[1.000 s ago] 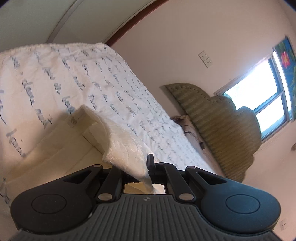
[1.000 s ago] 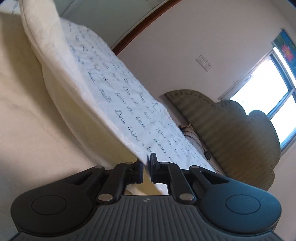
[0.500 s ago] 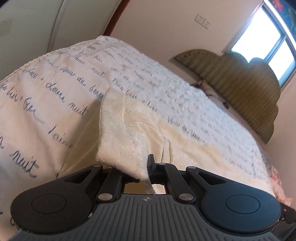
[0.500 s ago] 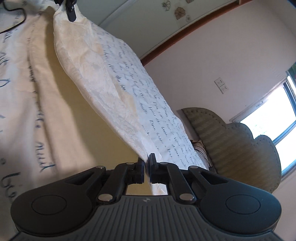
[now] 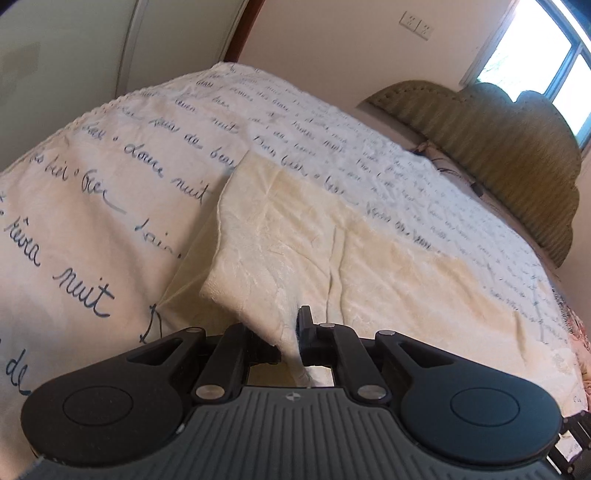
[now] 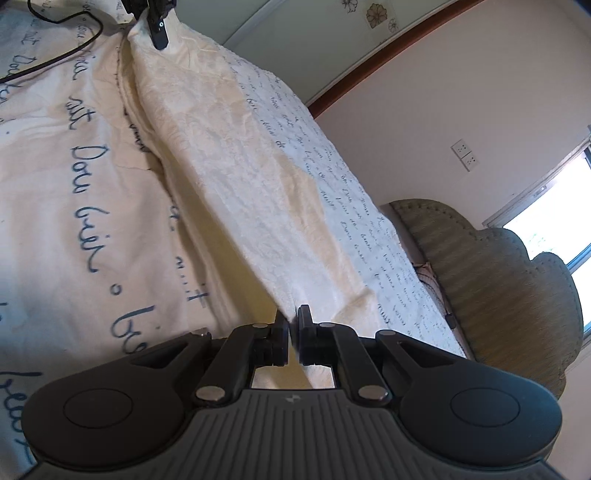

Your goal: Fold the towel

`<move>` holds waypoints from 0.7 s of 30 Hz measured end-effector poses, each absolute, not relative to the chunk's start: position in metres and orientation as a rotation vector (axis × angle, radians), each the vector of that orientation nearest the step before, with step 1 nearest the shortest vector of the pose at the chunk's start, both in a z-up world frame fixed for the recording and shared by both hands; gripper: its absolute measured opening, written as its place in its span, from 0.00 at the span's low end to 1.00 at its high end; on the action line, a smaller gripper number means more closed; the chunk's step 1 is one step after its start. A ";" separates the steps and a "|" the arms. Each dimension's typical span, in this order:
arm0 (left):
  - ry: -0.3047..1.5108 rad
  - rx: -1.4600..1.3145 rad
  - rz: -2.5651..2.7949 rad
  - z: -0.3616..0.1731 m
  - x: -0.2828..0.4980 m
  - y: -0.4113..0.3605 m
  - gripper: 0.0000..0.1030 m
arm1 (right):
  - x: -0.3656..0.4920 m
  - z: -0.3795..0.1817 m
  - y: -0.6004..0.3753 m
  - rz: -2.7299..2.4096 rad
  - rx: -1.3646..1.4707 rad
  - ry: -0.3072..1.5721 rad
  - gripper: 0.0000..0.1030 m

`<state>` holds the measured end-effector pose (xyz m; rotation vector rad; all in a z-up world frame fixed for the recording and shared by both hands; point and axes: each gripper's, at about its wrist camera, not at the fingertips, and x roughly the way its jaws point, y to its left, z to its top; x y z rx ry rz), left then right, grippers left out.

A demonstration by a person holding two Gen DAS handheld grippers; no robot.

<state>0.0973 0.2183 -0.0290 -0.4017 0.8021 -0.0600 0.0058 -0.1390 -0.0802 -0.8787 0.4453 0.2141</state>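
A cream textured towel (image 5: 295,240) lies across the bed, one edge lifted off the cover. My left gripper (image 5: 291,332) is shut on a corner of it, with cloth bunched between the black fingers. In the right wrist view the same towel (image 6: 229,155) stretches away as a raised band, and my right gripper (image 6: 293,328) is shut on its near corner. At the top left of that view the left gripper's finger (image 6: 157,22) pinches the towel's far corner.
The bed cover (image 5: 110,177) is white with blue handwritten script. A green padded headboard (image 5: 498,147) stands at the far end, under a bright window (image 5: 546,48). A black cable (image 6: 48,55) lies on the cover. A wall socket (image 6: 465,155) is on the pink wall.
Both grippers have come down toward the bed with the towel. The towel, held up high a second ago, now spreads lower and flatter over the cover. Both stay shut.
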 end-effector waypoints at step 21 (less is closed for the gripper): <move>0.712 -0.243 0.234 0.004 0.068 0.208 0.47 | -0.011 -0.083 -0.158 0.255 -0.744 0.520 0.10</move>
